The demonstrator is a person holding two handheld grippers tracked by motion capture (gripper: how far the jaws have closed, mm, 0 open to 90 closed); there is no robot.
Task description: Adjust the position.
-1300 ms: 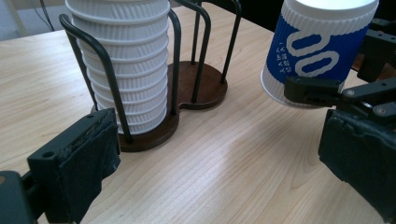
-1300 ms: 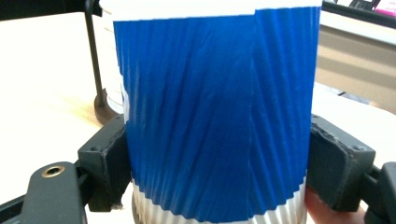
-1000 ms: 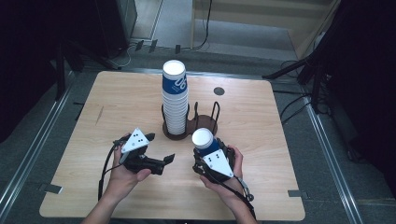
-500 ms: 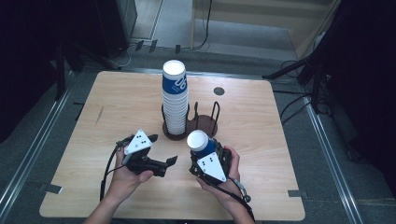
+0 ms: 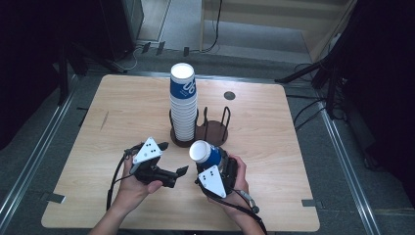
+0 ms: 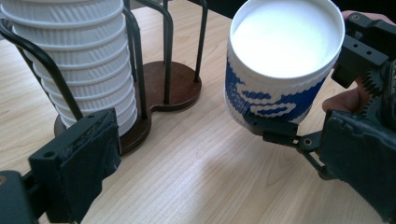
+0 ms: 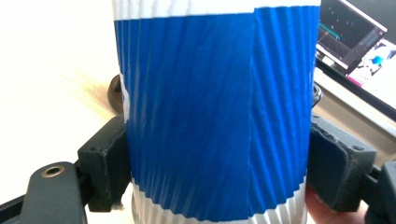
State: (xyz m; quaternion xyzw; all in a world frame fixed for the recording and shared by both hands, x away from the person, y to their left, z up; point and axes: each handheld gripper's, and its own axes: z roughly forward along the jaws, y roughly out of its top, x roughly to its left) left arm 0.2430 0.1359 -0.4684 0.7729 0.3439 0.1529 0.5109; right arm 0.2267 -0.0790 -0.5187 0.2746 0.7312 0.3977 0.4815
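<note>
From the high view, I am holding the blue cup [image 5: 203, 152] in the right gripper [image 5: 208, 161], near of the cup stack [image 5: 183, 105] in its rack [image 5: 211, 131] on the bench [image 5: 293, 161].

In the left gripper view, the left gripper [image 6: 210, 154] is waiting with jaws apart and empty, the cup tilted at far right.

In the right gripper view, the jaws are clamping the cup's ribbed wall on both sides.

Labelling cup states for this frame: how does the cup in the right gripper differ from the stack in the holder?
The single cup is clamped between the right gripper's fingers, lifted off the table and tilted toward the left gripper; the cup stack stands upright in the wire holder. The single cup is alone; the stack is many nested cups. The stack is ungripped. Both are ribbed, blue and white paper cups.
</note>
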